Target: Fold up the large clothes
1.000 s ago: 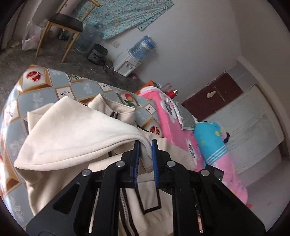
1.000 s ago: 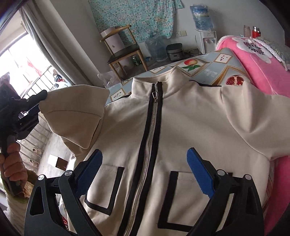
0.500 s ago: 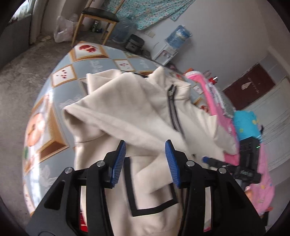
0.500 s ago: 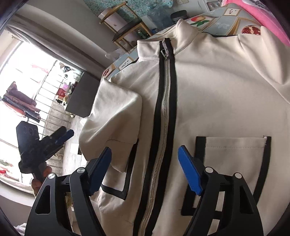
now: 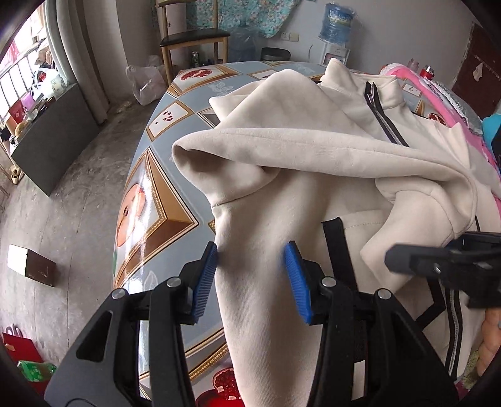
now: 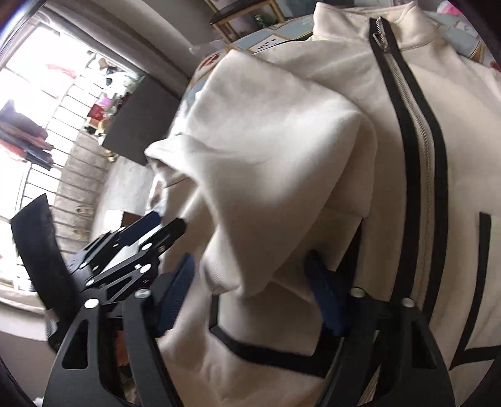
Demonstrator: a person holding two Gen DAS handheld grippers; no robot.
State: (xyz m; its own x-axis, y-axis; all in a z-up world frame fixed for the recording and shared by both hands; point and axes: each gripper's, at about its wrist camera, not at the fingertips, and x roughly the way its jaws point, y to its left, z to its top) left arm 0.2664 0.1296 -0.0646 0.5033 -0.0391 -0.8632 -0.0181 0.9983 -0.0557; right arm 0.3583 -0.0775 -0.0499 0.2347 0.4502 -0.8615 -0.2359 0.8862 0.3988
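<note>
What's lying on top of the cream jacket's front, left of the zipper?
A folded-over sleeve drapes across the cream jacket beside the zipper, partly covering a black-trimmed pocket. What lies beneath the sleeve's folds is hidden.

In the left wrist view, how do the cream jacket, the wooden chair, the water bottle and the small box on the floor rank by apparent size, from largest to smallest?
1. Cream jacket, by far the largest.
2. Wooden chair.
3. Small box on the floor and water bottle: they look alike, so I do not rank them.
The jacket is nearest the camera, so this says little about true size.

Daylit room, blown-out window (image 6: 28, 131), right view motion-blurred, fisheye-bent edges
</note>
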